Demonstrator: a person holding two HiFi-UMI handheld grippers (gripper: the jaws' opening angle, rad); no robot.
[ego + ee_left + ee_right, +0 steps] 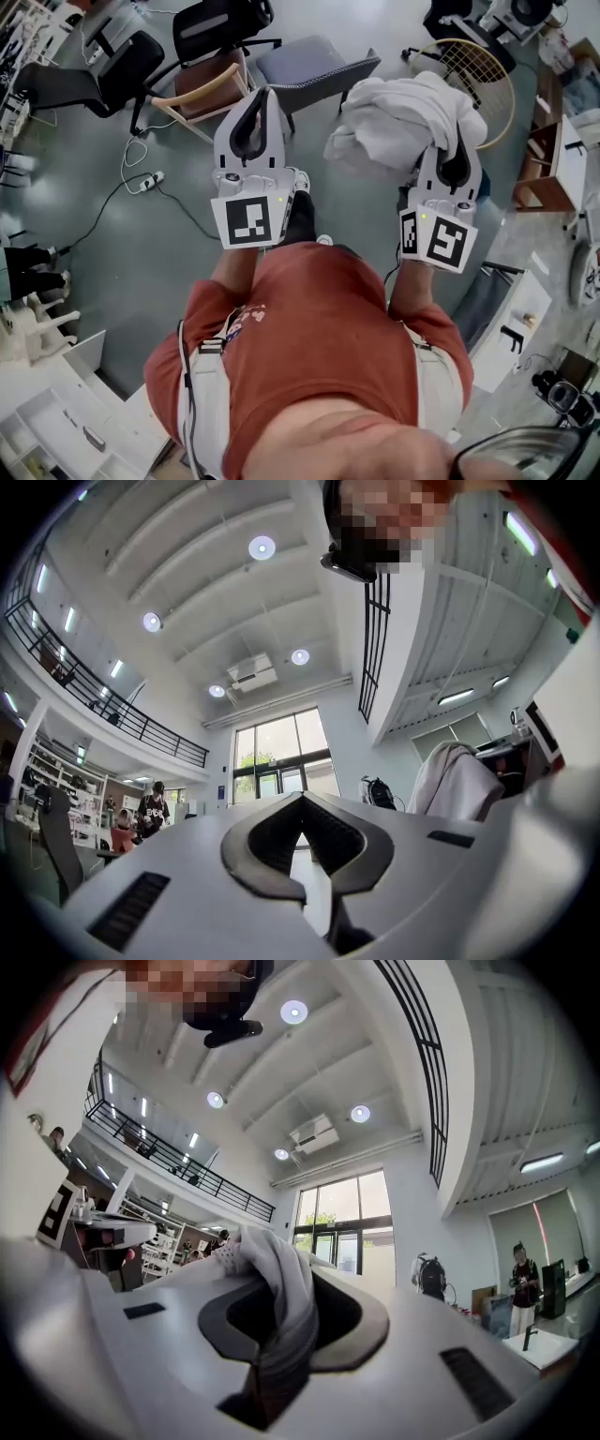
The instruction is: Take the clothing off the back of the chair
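One white garment hangs bunched from the right gripper. That gripper's jaws stand nearly closed and pinch a fold of the cloth between the pads. The bundle is held up over the floor, just right of a grey chair. The left gripper is alongside, its jaws meeting at the tips with nothing between them.

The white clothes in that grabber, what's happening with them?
A person in a red shirt holds a two-jaw gripper in each hand. The right gripper is clamped on a crumpled white cloth garment, which hangs bunched in the air above the grey-green floor. The left gripper is shut and empty. A grey padded chair stands just beyond.
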